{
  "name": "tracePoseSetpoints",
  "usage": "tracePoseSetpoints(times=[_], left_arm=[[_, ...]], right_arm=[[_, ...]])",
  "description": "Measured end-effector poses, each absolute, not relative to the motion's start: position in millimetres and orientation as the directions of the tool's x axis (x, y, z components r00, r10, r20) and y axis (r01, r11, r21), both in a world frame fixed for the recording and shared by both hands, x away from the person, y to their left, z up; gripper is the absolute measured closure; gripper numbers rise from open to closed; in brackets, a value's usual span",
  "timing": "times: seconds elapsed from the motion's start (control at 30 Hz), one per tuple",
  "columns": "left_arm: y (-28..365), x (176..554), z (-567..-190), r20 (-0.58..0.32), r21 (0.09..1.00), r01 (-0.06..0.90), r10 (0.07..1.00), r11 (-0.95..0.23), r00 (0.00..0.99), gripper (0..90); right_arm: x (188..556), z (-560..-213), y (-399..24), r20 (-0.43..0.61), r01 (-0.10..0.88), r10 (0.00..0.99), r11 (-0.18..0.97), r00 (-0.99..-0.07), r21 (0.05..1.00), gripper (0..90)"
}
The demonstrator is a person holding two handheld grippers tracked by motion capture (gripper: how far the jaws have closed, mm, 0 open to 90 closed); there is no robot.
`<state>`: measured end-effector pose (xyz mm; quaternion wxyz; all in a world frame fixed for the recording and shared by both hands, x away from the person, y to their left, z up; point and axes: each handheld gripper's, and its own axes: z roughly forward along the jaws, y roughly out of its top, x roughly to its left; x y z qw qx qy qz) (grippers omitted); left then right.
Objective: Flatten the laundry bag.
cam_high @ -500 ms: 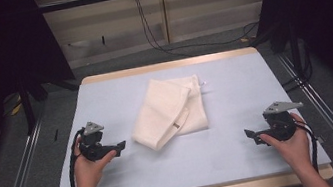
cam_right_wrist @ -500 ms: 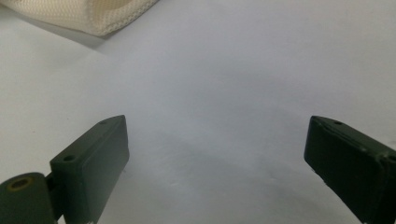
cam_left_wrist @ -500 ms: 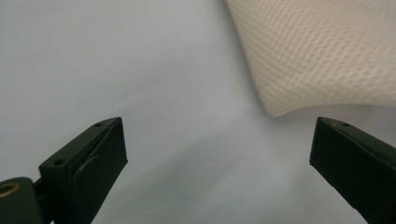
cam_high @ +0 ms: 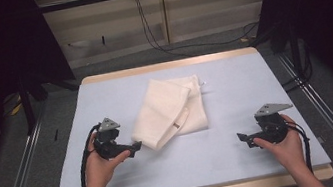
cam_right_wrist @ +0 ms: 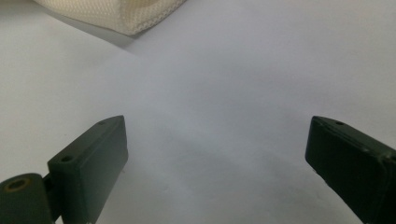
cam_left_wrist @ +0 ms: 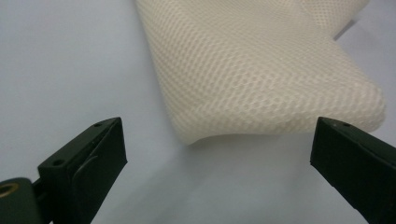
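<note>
- Tabletop [cam_high: 245, 157]: pale blue sheet, wood rim; grey floor, dark curtains at the sides.
- Folded cream mesh cloth [cam_high: 170, 113] mid-tabletop.
- L tool [cam_high: 135, 146] jaws apart, just beside cloth corner.
- R tool [cam_high: 241, 137] jaws apart, nothing btwn, well apart from cloth.

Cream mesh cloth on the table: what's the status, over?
Left gripper open, jaws just short of the folded cream mesh cloth. Right gripper open over bare pale blue table mat. Cloth lies flat, untouched. Nothing in the way.
</note>
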<state>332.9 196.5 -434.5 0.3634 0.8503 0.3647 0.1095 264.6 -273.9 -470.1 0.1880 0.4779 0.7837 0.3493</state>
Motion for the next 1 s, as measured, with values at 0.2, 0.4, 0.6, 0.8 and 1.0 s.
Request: tracePoseSetpoints(times=[0.2, 0.4, 0.6, 0.8, 1.0], left_arm=[[178.8, 331.3, -429.1, -0.09, 0.694, 0.527, 0.667, -0.49, 0.74, 3.2], [162.7, 332.6, -424.3, -0.09, 0.696, 0.501, 0.629, -0.515, 0.772, 3.0], [148.4, 333.3, -426.1, -0.089, 0.67, 0.498, 0.606, -0.551, 0.791, 3.0], [142.3, 334.9, -431.7, -0.078, 0.661, 0.495, 0.604, -0.564, 0.793, 10.0], [142.9, 332.0, -430.9, -0.068, 0.635, 0.516, 0.624, -0.575, 0.779, 27.5]], right_arm=[[262.7, -469.8, -271.3, 0.057, 0.614, 0.878, 0.286, -0.476, 0.736, 5.4], [261.6, -471.2, -266.3, 0.063, 0.618, 0.873, 0.29, -0.484, 0.731, 5.4], [265.6, -471.0, -254.8, 0.071, 0.622, 0.867, 0.295, -0.493, 0.725, 5.7], [272.7, -471.3, -237.8, 0.065, 0.604, 0.845, 0.323, -0.531, 0.728, 8.5], [283.6, -471.2, -221.3, 0.08, 0.58, 0.83, 0.313, -0.552, 0.752, 18.1]])
